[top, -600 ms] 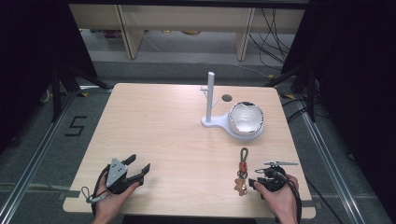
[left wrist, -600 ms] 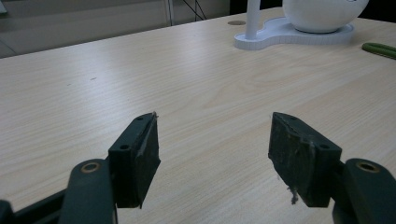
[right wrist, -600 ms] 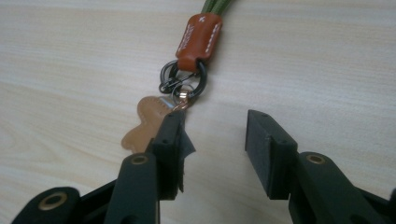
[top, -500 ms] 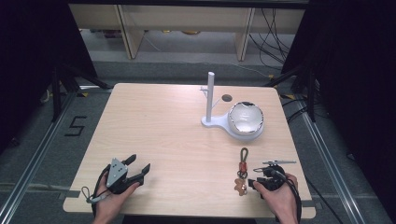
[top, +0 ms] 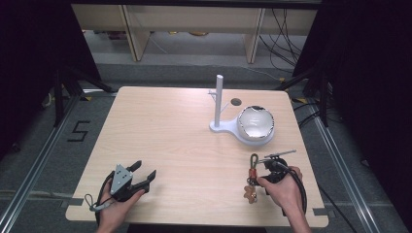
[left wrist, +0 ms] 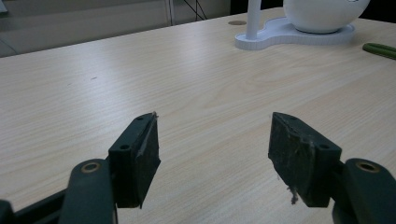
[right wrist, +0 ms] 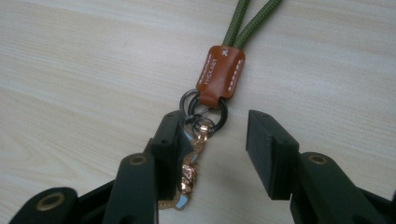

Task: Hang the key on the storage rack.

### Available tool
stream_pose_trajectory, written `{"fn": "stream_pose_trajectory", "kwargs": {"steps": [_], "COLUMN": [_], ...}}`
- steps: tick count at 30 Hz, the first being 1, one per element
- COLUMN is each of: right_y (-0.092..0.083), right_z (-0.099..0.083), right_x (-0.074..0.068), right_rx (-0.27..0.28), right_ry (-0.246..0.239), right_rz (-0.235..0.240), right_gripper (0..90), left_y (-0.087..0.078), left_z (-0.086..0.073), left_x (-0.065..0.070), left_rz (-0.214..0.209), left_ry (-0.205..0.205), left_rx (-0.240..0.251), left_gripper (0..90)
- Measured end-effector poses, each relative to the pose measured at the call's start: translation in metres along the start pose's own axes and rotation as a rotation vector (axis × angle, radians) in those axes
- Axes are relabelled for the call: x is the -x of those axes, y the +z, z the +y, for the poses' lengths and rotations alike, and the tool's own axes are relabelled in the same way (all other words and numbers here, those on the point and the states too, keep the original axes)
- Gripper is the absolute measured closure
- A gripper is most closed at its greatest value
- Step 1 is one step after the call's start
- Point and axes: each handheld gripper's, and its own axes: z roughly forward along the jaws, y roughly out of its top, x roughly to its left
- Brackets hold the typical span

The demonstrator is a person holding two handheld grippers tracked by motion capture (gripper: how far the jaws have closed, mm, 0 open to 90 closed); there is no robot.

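Note:
A keychain [top: 251, 175] lies on the table near the front right: a green cord loop [right wrist: 243, 21], a brown leather tab [right wrist: 219, 74], dark rings and a gold charm [right wrist: 189, 175]. My right gripper [top: 258, 180] is tipped down over it and open. In the right gripper view [right wrist: 215, 135] the rings and charm lie between its jaws, the charm right beside the left jaw, and the pads do not press on them. My left gripper [top: 144, 172] rests at the front left, open, with bare wood between its jaws [left wrist: 212, 140].
A white stand [top: 221, 127] with an upright post carries a white bowl [top: 255, 124] at the back right of the light wooden table [top: 170, 131]. A round hole [top: 236, 102] is behind it. The table's front edge is close under both hands.

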Motion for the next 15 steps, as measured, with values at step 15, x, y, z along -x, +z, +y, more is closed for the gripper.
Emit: {"fn": "stream_pose_trajectory", "kwargs": {"steps": [15], "right_y": [0.021], "right_z": [0.027], "right_x": [-0.003], "right_rx": [-0.093], "right_ry": [0.035], "right_rz": [-0.06], "right_gripper": [56.9], "left_y": [0.001], "left_z": [0.0], "left_x": [0.0], "left_rz": [-0.005], "left_ry": [0.002], "left_rx": [0.011], "left_gripper": [33.1]}}
